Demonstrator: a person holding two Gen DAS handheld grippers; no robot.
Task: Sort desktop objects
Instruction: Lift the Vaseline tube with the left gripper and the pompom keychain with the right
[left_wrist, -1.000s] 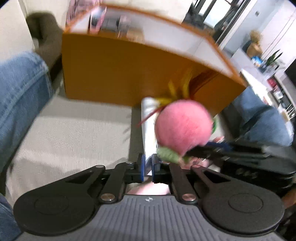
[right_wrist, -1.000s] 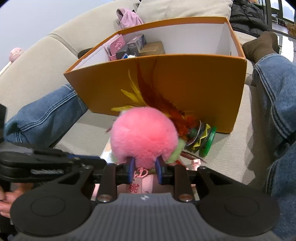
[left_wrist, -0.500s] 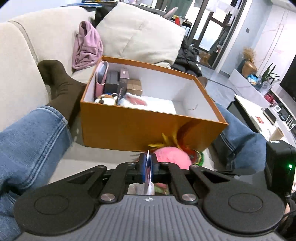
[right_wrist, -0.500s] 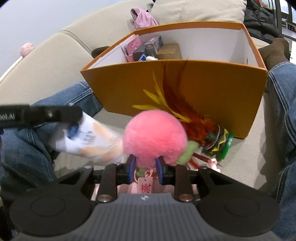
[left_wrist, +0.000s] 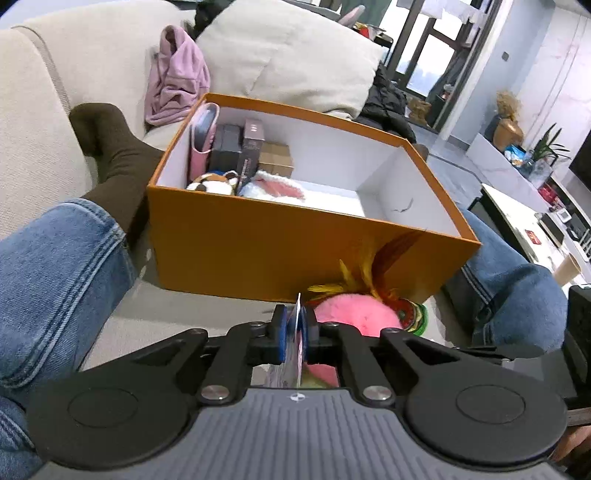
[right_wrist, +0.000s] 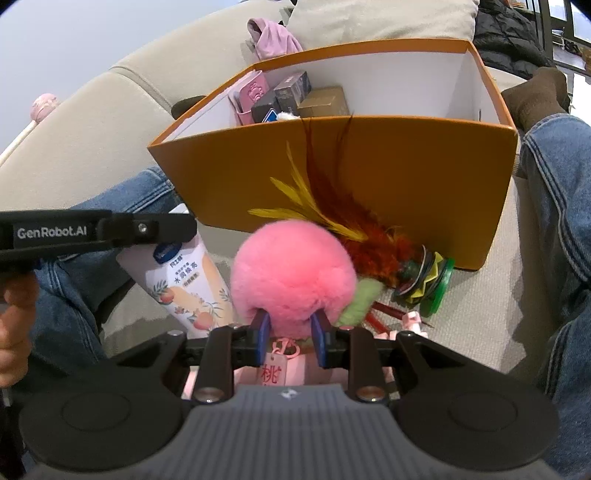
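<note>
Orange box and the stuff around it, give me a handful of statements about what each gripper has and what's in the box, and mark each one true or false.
1. The right gripper is shut on the pink plush peach. True.
2. The left gripper is open and holds nothing. False: it is shut on the flat end of the white lotion tube.
3. The orange box already holds several small boxes at one end. True.
4. The feather shuttlecock lies inside the box. False: it lies on the sofa cushion outside, against the box's near wall.
5. The box has a lid on it. False: its top is open.
</note>
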